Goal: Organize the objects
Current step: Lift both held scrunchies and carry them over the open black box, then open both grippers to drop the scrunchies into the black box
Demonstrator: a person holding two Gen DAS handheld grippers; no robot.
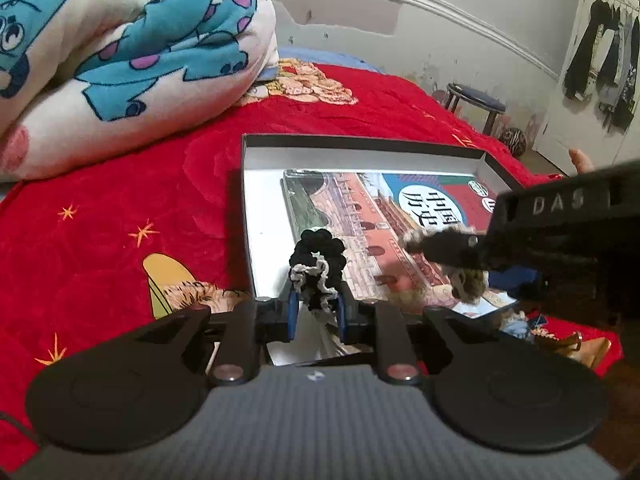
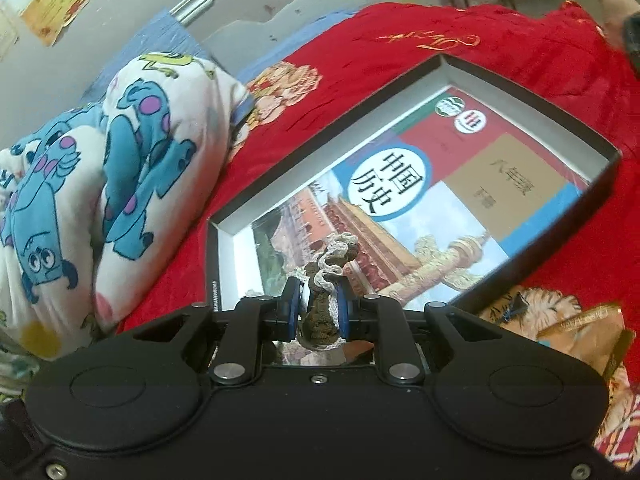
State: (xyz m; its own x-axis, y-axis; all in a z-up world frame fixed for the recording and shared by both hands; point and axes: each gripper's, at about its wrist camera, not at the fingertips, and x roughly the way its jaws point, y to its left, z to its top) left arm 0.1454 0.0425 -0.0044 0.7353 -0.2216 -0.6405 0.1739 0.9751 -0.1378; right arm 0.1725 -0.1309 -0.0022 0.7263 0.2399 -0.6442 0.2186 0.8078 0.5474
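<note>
2 grippers each clamped a crocheted scrunchie over the shallow black-rimmed box (image 2: pixel 520 92) holding a history textbook (image 2: pixel 400 200): left gripper (image 1: pixel 316 308) a black one (image 1: pixel 318 264), right gripper (image 2: pixel 320 312) an olive one (image 2: pixel 328 280). Best lowered beside the book's cover before parting the jaws.

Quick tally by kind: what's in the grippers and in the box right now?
Scrunchies: 2, black scrunchie in the left gripper, brown scrunchie in the right gripper
Books: 1, textbook lying in the box
Boxes: 1
Total: 4
</note>
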